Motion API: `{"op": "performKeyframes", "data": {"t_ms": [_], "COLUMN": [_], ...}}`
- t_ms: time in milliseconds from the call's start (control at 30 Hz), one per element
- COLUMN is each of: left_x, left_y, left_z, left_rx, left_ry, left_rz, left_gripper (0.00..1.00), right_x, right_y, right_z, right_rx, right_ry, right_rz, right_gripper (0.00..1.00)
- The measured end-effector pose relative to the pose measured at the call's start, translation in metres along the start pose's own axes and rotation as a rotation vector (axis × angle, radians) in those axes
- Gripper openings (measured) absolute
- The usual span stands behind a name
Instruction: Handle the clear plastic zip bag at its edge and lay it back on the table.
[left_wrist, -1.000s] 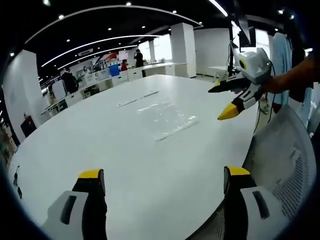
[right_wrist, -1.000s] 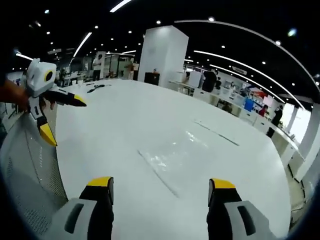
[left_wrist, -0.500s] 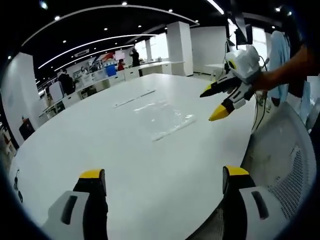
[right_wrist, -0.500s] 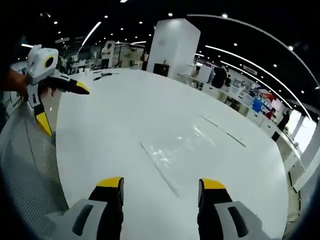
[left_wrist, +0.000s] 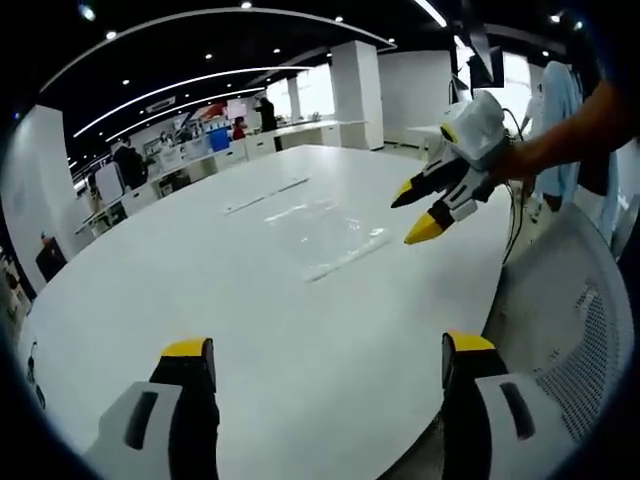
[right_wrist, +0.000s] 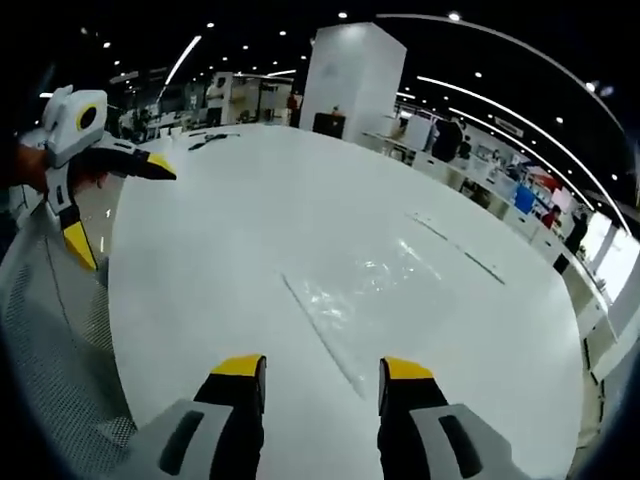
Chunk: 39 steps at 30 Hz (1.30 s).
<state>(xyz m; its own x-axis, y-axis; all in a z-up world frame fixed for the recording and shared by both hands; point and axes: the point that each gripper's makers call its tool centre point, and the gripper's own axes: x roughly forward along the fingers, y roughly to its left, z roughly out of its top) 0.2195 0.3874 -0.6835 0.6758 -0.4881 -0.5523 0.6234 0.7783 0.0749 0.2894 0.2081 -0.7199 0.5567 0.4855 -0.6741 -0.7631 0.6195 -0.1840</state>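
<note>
the right gripper (right_wrist: 322, 368) is hanging low over the near part of the table (right_wrist: 200, 260), its yellow-tipped jaws parted by a narrow gap and gripping nothing. straight ahead of it, just past the tips, the clear plastic zip bag (right_wrist: 365, 290) is lying flat on the white top, and its long straight edge is running from just ahead of the jaws away to the left and farther out. that edge looks like the zip strip, though the glare makes it hard to tell.

in the left gripper view the same right gripper (left_wrist: 420, 208) is coming in from the right, poised above the table with the bag (left_wrist: 325, 232) just beside it and a little beyond.

the left gripper (left_wrist: 325, 352) is sitting back at the table's near rim, jaws spread wide and empty, with the bag well ahead of it across open tabletop. seen from the right, that left gripper (right_wrist: 115, 200) is hovering off to the left, by a mesh chair back (right_wrist: 45, 340).

so the right one is clearly nearer, and it looks lined up on the bag's near edge; no grip has been made yet.
</note>
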Motion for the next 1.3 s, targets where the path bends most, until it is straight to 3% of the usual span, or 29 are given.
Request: {"op": "performKeyframes", "data": {"t_ms": [133, 1300], "left_x": [0.001, 0.007], "left_y": [0.0, -0.001], "left_z": [0.0, -0.006], "left_rx": [-0.002, 0.021], "left_ry": [0.002, 0.044], "left_rz": [-0.002, -0.028], "left_gripper": [0.92, 0.86], "right_x": [0.005, 0.057], "right_y": [-0.006, -0.025], "right_z": [-0.001, -0.018], "right_rx": [-0.033, -0.042], "right_ry": [0.011, 0.153], "right_rz": [0.001, 0.076], "right_gripper": [0.35, 0.19]}}
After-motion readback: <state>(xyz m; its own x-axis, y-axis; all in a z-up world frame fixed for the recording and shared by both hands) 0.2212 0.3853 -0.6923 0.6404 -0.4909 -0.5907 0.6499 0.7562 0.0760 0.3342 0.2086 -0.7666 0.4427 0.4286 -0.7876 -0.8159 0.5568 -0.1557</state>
